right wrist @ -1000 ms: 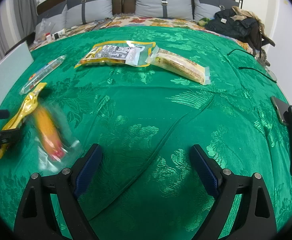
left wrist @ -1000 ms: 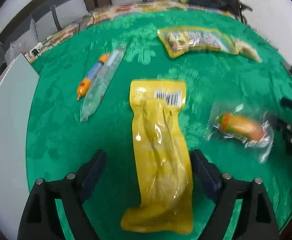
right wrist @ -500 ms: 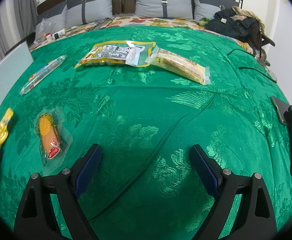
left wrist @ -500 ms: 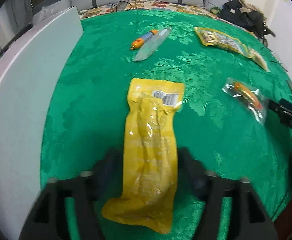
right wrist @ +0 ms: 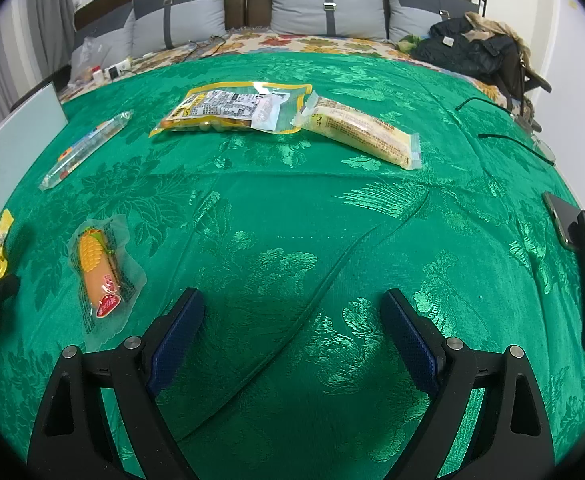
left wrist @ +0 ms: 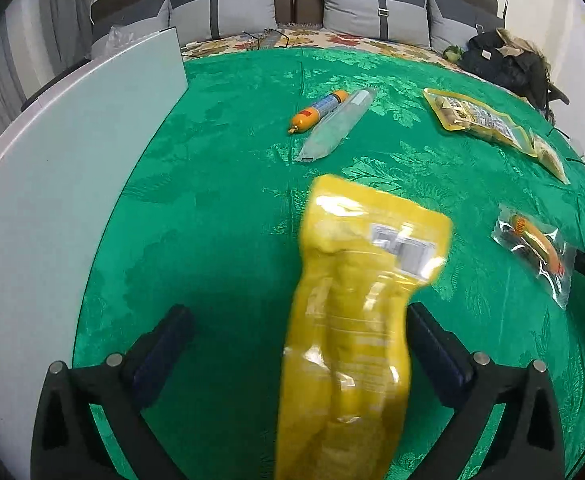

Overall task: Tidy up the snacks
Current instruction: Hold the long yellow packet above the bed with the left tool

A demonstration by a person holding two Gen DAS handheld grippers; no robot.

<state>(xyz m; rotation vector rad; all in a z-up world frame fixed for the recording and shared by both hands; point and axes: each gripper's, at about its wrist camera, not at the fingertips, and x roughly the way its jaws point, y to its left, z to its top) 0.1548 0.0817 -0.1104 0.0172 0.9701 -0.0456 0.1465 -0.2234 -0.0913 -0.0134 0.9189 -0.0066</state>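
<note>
The yellow pouch is seen blurred between the wide-spread fingers of the left hand-held gripper; whether it is touched by either pad cannot be told. It is judged light, soft and slippery, best taken across its narrow middle. The right hand-held gripper is held wide and empty above the green bedspread, near the corn sausage.

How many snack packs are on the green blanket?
5, maybe 6: yellow pouch by the left gripper, corn sausage, clear stick pack, big yellow-edged bag, pale bar; an orange sausage hugs the stick pack.
</note>
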